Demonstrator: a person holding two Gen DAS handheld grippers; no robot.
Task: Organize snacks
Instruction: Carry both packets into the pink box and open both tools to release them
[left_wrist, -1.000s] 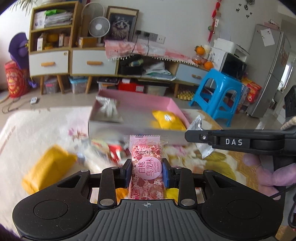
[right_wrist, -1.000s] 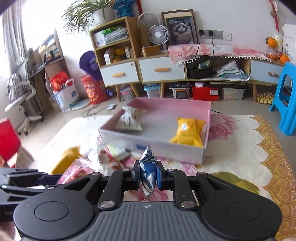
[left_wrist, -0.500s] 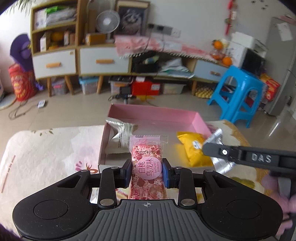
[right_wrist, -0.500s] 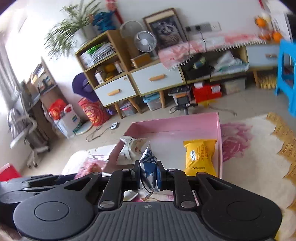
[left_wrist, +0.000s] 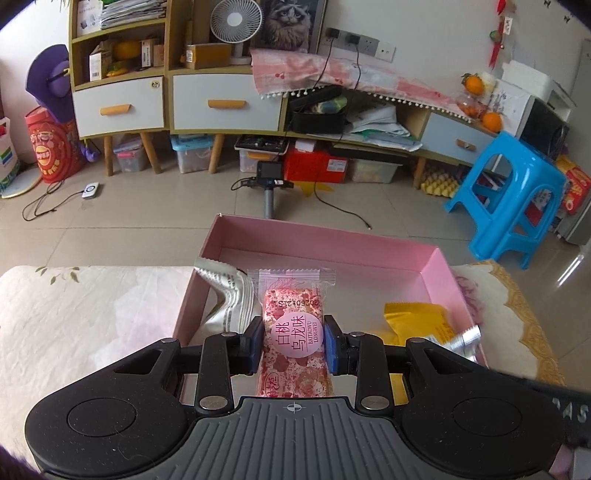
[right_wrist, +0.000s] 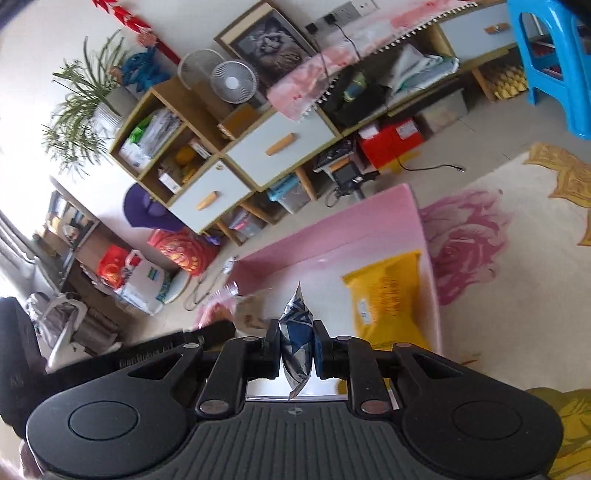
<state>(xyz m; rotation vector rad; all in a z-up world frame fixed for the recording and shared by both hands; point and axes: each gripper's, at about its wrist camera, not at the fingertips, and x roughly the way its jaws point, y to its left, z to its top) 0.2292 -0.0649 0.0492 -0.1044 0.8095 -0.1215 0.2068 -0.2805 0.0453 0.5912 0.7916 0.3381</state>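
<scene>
We note the left gripper (left_wrist: 293, 343) pinching a pink sachet (left_wrist: 293, 332) upright, over the near wall of the pink box (left_wrist: 321, 240). Inside the box, a silver pouch (left_wrist: 225, 291) lies at 10 o'clock from the sachet and a yellow packet (left_wrist: 417, 319) at 3 o'clock. We see the right gripper (right_wrist: 295, 349), its view tilted, clamped on a blue-and-silver packet (right_wrist: 295, 332) over the same box; the yellow packet (right_wrist: 388, 295) sits at 1 o'clock from it. The box rests on a floral worktop (right_wrist: 498, 258).
</scene>
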